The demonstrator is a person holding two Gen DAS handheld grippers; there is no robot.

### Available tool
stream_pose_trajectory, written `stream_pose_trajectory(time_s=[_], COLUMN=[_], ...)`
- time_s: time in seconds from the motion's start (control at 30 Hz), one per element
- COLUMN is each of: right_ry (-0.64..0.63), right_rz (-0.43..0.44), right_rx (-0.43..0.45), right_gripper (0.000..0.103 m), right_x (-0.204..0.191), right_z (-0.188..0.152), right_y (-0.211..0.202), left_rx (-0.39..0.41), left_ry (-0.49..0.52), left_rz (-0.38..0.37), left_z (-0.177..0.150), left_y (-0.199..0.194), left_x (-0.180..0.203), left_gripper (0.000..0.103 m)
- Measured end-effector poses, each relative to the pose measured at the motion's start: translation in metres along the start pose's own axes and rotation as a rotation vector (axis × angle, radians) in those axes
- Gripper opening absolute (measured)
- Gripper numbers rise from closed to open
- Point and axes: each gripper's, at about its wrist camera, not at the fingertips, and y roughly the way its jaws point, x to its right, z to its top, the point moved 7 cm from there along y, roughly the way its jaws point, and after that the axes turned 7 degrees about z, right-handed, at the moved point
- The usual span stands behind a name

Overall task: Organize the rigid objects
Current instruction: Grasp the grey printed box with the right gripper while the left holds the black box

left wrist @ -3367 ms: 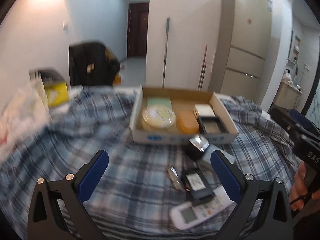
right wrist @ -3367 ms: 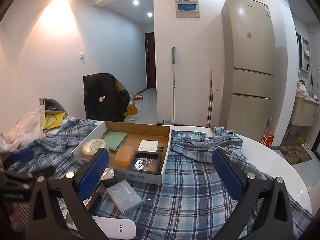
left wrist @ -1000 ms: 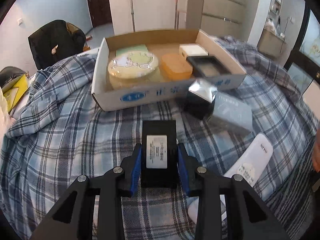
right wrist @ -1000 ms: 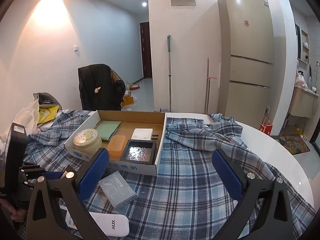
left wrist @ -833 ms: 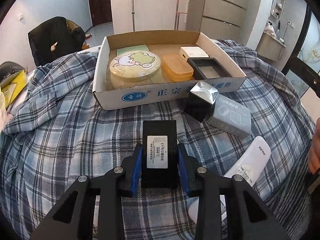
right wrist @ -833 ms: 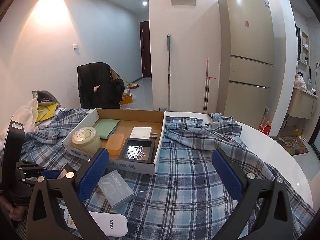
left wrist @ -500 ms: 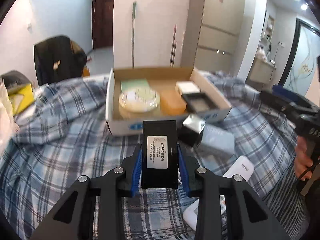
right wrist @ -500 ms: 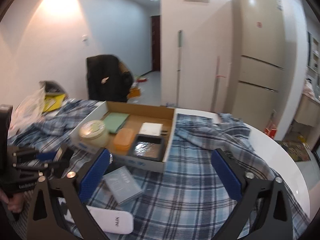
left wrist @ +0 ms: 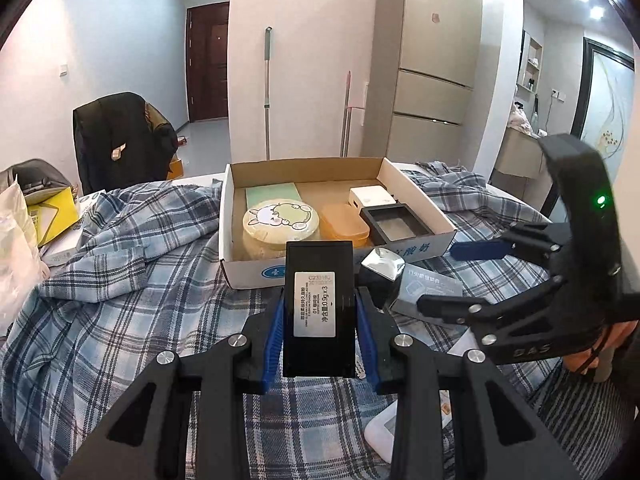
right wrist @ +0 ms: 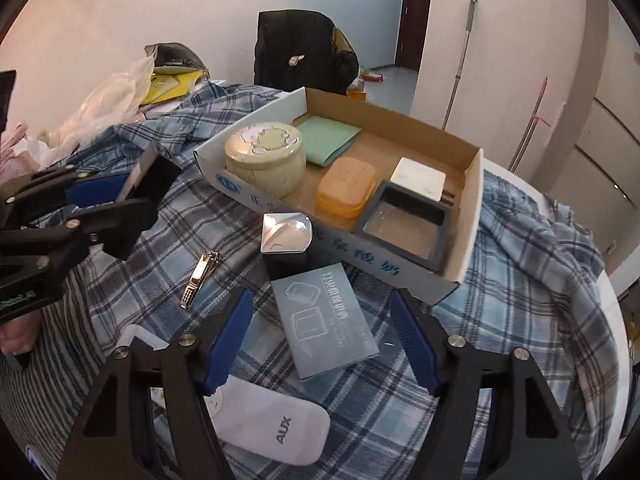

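The left wrist camera is looking level and forward along its fingers, facing the cardboard box head-on from near. The right wrist camera is tilting down from the right, close over the plaid cloth. Both are sharing the box and cloth.

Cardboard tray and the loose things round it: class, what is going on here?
A person is sorting objects into the open cardboard tray. The left gripper is shut on a black rectangular box with a white label, held above the checked cloth. The right gripper, open, hovers over a flat grey carton lying before the tray.
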Motion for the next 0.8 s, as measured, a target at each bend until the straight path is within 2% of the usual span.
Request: stream_pose_trajectory(time_s=[0.13, 0.27, 0.3, 0.37, 0.63, 0.8], right_ry=[-0.007, -0.007, -0.007, 0.013, 0.013, 0.035], right_rz=[0.001, -0.003, 0.001, 0.022, 0.013, -0.051], right_rx=[-0.041, -0.065, -0.07, -0.066, -0.1, -0.09], right_gripper=[0.069, 0.058, 0.05, 0.048, 0.046, 0.046], right_x=[-0.001, 0.0, 0.0, 0.001, 0.002, 0.009], right_z=[-0.005, -0.007, -0.008, -0.008, -0.011, -0.012], right_y=[0.01, 0.015, 0.016, 0.019, 0.025, 0.018], left_rx=[-0.006, -0.013, -0.014, -0.013, -0.014, -0.008], left_ry=[-0.008, -0.005, -0.007, -0.01, -0.009, -0.01], left_rz=[-0.003, -0.004, -0.004, -0.003, -0.001, 0.008], left_z=[-0.001, -0.001, -0.002, -0.002, -0.002, -0.002], left_y=[0.001, 0.003, 0.003, 0.003, 0.003, 0.002], left_x=[-0.001, 0.0, -0.001, -0.001, -0.001, -0.003], left_gripper=[0.036, 0.036, 0.036, 0.036, 0.036, 0.036])
